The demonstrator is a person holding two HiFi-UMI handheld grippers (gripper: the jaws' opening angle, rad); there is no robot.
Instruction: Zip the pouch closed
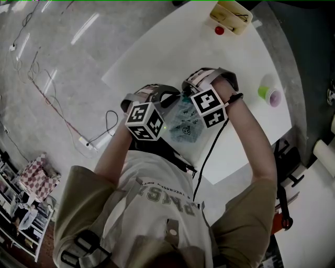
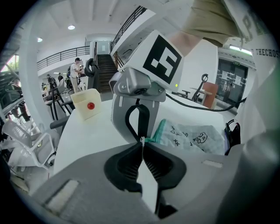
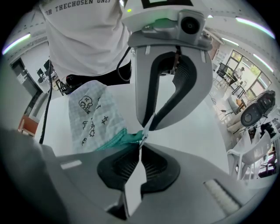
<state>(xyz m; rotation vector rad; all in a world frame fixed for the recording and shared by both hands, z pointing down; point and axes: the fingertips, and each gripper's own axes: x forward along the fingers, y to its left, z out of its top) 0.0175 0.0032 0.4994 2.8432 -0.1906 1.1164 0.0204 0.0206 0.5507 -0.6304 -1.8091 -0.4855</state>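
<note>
The pouch (image 1: 183, 125) lay on the white table (image 1: 157, 57) close in front of the person, between the 2 tools, with its pale printed body trailing away from them. Both tools had come to the same end of its teal zipper band (image 3: 124, 139). The left gripper (image 2: 142, 142) had its jaws pressed together on the tip of that band. The right gripper (image 3: 142, 141) faced it nose to nose, its jaws likewise pinched narrow on the teal end. The meeting point was tiny, so whether 1 of them held the slider's pull tab or only the fabric could not be told for sure.

By my reading, the grips were set and little else was done. With both tools at 1 end, the run of the slider along the band appeared yet to be made. The mouth itself was hidden under the tools in the head view.

Counted: 1 pouch, 2 grippers, 1 table. At the far edge stood 1 cream box (image 1: 230, 15) with 1 red ball (image 1: 219, 30) just beside it, and well apart to the right stood 1 green-and-pink cup (image 1: 270, 95).
</note>
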